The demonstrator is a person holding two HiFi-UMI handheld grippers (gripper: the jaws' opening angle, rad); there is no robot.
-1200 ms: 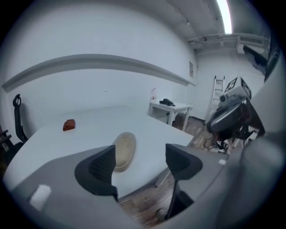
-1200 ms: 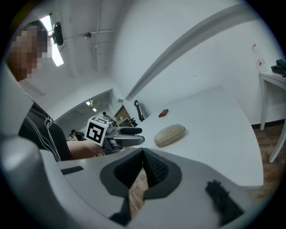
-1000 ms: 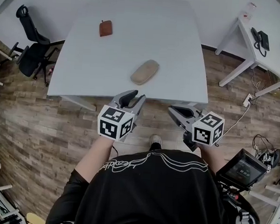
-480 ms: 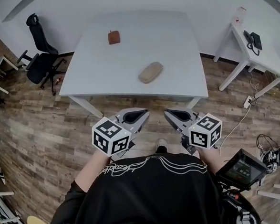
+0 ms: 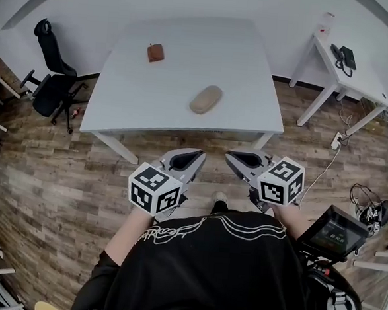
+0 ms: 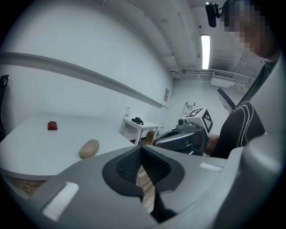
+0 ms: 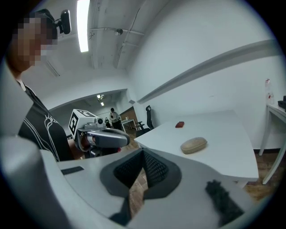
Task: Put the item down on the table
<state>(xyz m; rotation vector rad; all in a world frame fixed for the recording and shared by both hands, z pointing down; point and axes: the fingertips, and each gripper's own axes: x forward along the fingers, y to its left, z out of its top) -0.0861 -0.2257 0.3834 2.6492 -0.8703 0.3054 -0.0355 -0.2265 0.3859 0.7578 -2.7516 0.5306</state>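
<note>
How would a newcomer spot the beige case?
Start at the large white table. The beige case lies near the edge closest to the person. It is oblong and rounded, bigger and paler than the small red-brown pouch farther back.

Counted two grippers, the left gripper [image 5: 186, 158] and the right gripper [image 5: 241, 159]. Counted two marker cubes as well, the left marker cube [image 5: 154, 189] and the right marker cube [image 5: 279, 181], one per gripper. Found one large white table [image 5: 186, 71], and on it two loose things: one tan oblong case [image 5: 206, 99] and one small red-brown pouch [image 5: 155, 52]. Saw one black office chair [image 5: 50, 84] at the left. Noted one smaller side table [image 5: 364, 83] at the right, bearing one black telephone [image 5: 344, 57]. Made out one handheld screen [image 5: 334, 235], one shoe [image 5: 219, 199] and one ceiling strip light [image 6: 205, 45]
</note>
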